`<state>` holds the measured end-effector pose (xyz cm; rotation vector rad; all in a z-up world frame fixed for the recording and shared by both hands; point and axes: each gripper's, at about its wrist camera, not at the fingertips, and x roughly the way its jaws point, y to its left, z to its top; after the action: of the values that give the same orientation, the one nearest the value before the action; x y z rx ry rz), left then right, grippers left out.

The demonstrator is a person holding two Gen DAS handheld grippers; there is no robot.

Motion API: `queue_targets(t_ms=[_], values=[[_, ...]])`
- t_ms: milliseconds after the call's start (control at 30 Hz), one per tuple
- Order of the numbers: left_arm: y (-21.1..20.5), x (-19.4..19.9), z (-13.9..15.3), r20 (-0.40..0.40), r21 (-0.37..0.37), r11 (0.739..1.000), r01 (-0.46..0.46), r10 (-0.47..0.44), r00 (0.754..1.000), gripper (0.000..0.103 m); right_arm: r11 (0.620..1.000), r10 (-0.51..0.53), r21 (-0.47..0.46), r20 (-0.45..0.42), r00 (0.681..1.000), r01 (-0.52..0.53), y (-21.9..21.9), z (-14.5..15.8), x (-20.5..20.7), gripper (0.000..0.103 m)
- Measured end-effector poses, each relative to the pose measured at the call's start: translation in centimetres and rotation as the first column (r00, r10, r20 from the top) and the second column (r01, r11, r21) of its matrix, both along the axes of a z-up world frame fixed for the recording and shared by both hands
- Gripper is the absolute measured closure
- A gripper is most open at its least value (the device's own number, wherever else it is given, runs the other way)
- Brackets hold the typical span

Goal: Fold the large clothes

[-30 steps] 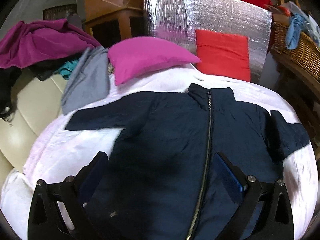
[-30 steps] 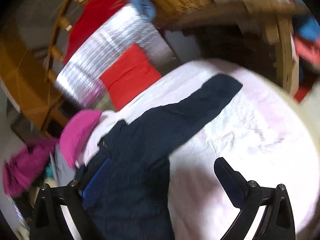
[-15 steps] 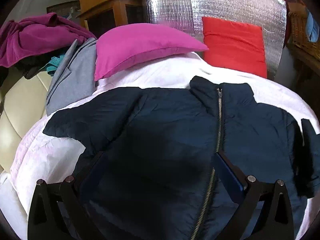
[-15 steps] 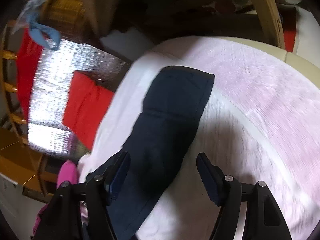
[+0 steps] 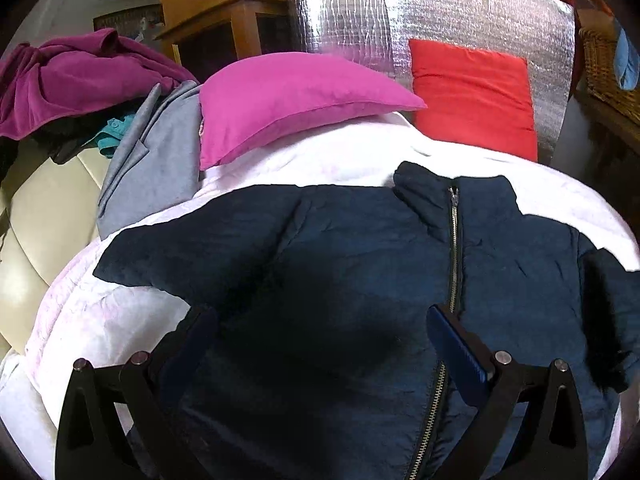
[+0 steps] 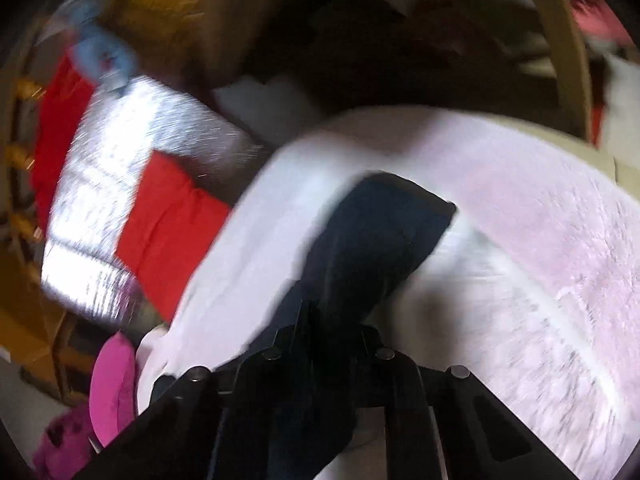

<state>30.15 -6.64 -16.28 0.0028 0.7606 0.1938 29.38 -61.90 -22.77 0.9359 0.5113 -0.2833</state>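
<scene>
A navy zip-up jacket [image 5: 360, 264] lies front-up on a pale pink blanket [image 5: 100, 320], its collar toward the far end and its zipper closed. Its left sleeve [image 5: 192, 252] stretches out to the left. My left gripper [image 5: 320, 332] is open, hovering just above the jacket's chest, with nothing between its fingers. In the right wrist view my right gripper [image 6: 332, 320] is shut on the jacket's right sleeve [image 6: 380, 232], whose cuff points away over the blanket [image 6: 540, 240]. That view is blurred.
A magenta pillow [image 5: 292, 100] and a red pillow [image 5: 476, 96] lie beyond the collar, against a silver foil panel [image 5: 400, 12]. A grey garment [image 5: 152, 160] and a purple pile [image 5: 68, 80] sit at the far left. A wicker basket [image 5: 608, 72] stands at the right.
My right gripper has closed on the right sleeve, which it straddled open half a second ago. My left gripper has edged slightly forward over the jacket and stays open.
</scene>
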Motion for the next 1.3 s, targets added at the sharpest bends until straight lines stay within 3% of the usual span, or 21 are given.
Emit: queue_targets(t_ms=[133,267,500,700,933,1133,1300], values=[[1.5,-0.7,1.2,0.042,-0.01,1.0,-0.02,0.02,0.999,0.0,0.99,0.116,-0.097,0.1,0.988,-0.106,5.9,5.5,-0.4,0.088],[3.4,-1.5,2.6,0.094,-0.025,0.998,-0.051,0.053,0.994,0.0,0.966,0.248,-0.123,0.186,0.951,-0.228,12.7,9.4,-0.5,0.088],[7.9,-3.0,4.5,0.177,-0.043,0.993,-0.111,0.117,0.977,0.0,0.88,0.471,-0.174,0.203,0.858,-0.442,25.8,11.7,0.9,0.088],[12.3,-3.7,5.2,0.185,-0.103,0.983,-0.153,0.17,0.968,0.0,0.797,0.6,-0.182,0.119,0.791,-0.577,35.1,9.5,3.4,0.088],[16.5,-4.5,5.5,0.181,-0.174,0.965,-0.196,0.227,0.957,0.0,0.728,0.678,-0.15,0.012,0.735,-0.669,41.5,5.0,4.0,0.085],[18.1,-5.0,5.5,0.179,-0.193,0.958,-0.21,0.245,0.953,0.0,0.685,0.72,-0.081,-0.073,0.69,-0.724,42.9,1.9,4.5,0.084],[18.4,-5.0,5.4,0.176,-0.197,0.957,-0.214,0.249,0.952,0.0,0.65,0.746,-0.071,-0.129,0.653,-0.757,43.7,1.5,4.7,0.076]])
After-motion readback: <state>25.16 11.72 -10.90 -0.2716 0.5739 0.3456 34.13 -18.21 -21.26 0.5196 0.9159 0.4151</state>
